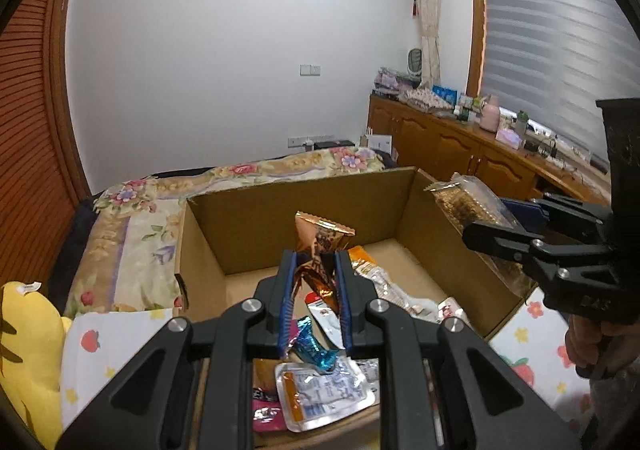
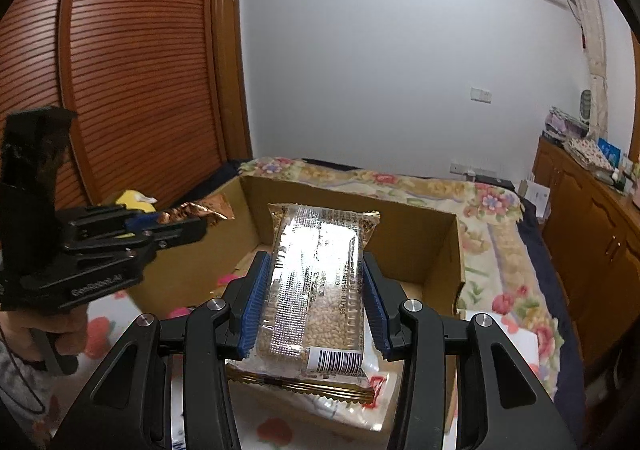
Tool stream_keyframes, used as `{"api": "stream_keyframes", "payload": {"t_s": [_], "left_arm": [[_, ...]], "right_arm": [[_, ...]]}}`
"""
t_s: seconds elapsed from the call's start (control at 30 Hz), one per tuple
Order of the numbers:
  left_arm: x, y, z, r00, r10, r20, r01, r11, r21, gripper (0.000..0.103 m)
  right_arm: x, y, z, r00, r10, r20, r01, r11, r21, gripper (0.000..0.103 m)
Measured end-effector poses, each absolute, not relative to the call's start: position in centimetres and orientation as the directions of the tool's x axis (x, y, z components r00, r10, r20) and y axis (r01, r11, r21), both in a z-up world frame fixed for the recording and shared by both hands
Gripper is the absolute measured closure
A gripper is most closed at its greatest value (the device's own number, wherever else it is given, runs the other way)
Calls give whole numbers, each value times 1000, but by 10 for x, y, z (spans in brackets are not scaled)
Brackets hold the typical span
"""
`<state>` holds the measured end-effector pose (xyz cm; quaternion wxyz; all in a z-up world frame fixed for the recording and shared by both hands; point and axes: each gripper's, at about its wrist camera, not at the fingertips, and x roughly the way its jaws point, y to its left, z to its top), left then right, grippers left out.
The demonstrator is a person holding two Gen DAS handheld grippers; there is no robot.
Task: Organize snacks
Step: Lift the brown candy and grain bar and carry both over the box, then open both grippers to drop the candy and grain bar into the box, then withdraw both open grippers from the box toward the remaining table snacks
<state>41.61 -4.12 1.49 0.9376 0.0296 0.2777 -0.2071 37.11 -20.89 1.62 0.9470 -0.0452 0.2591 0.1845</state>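
Note:
My left gripper (image 1: 316, 262) is shut on a copper foil snack packet (image 1: 320, 246) and holds it upright above the open cardboard box (image 1: 288, 209). It also shows at the left of the right wrist view (image 2: 176, 221). My right gripper (image 2: 314, 274) is shut on a clear pack of grain bars (image 2: 316, 286) above the box's near right side (image 2: 458, 250). That pack and gripper show at the right of the left wrist view (image 1: 468, 205). Several snack packets (image 1: 320, 390) lie on the box floor.
The box stands on a bed with a floral quilt (image 1: 132, 234). A yellow plush toy (image 1: 28, 350) lies at the left. Wooden cabinets with clutter (image 1: 460, 141) run along the right wall. A slatted wooden wardrobe (image 2: 132, 69) stands at the left.

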Motion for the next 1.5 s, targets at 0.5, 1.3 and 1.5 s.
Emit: {"api": "stream_keyframes", "payload": {"t_s": [0.5,1.3,1.5], "left_arm": [[430,-50,-10,716,-358,-599,408,911,-57,86],[429,-56,-26,686,-335,-645,391,918,-61,62],[418,-50,-18,691,-329,-643,380,923,-63,56]], "right_arm": [[398,-199,-27,741,287,-607,-359,933,3,58],[405,-199,-37,705,290,-647,-357,933,29,54],[397,-199,-29,712,291,-639,-357,934,28,53]]}}
